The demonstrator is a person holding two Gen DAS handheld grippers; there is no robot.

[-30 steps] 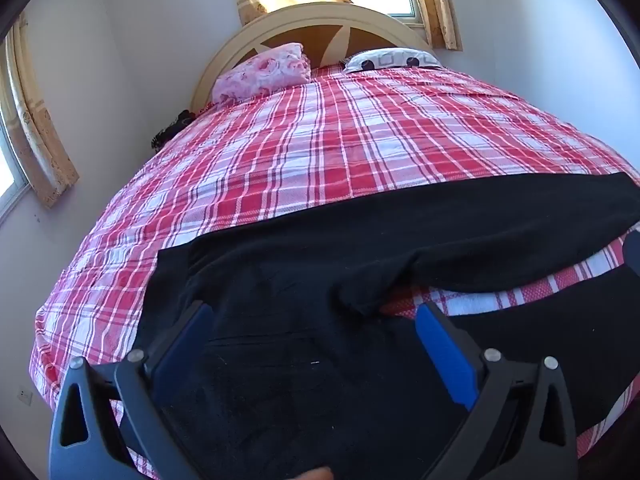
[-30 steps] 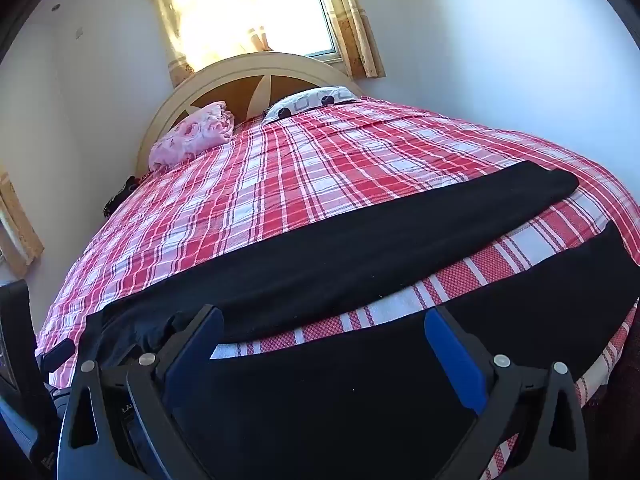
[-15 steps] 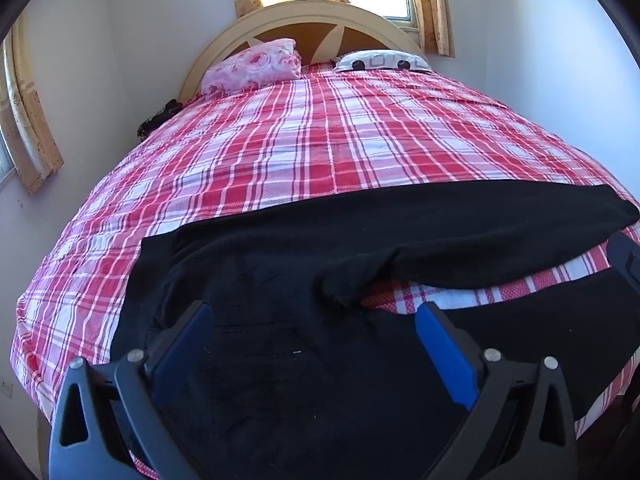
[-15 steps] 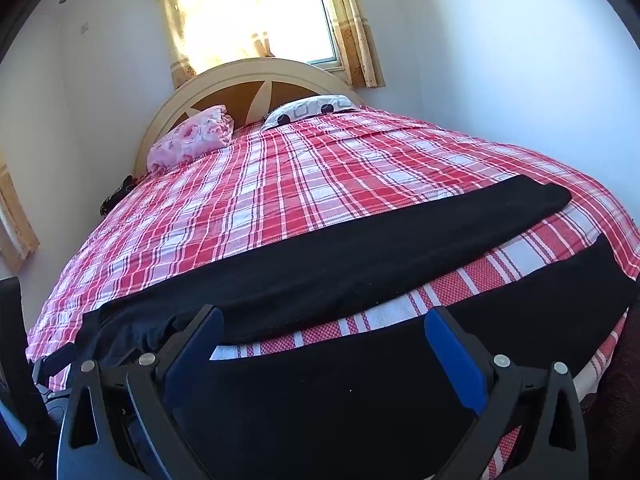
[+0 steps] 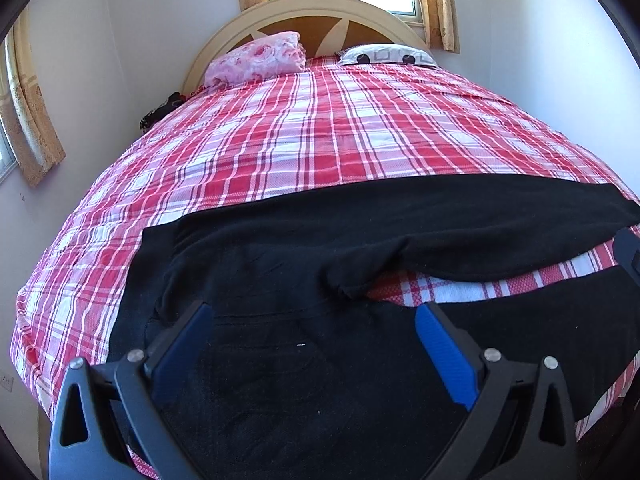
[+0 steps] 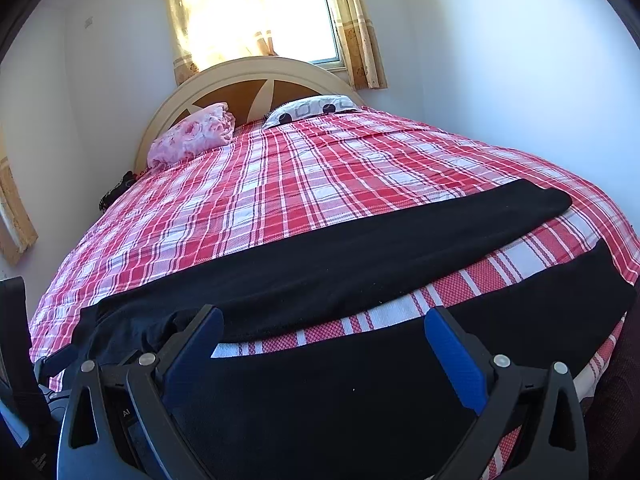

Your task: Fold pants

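The left gripper [image 5: 312, 328] has its blue-padded fingers [image 5: 444, 354] spread wide, holding nothing, poised over the waist end of the black pants [image 5: 304, 264]. The right gripper [image 6: 320, 332] is likewise spread and empty, hovering above the nearer leg of the pants [image 6: 360, 392]. The pants lie flat across the foot of the bed [image 5: 320, 140], waist toward the left and both legs running off to the right, parted so that a strip of the red-and-white plaid cover [image 6: 400, 308] shows between them (the gap widens toward the cuffs). Part of the right gripper shows at the right edge of the left wrist view. Farther up the bed, against the arched headboard [image 6: 256, 76], sit a pink floral pillow [image 6: 192, 136] and a white patterned pillow [image 6: 312, 108], with a curtained window [image 6: 296, 16] above.
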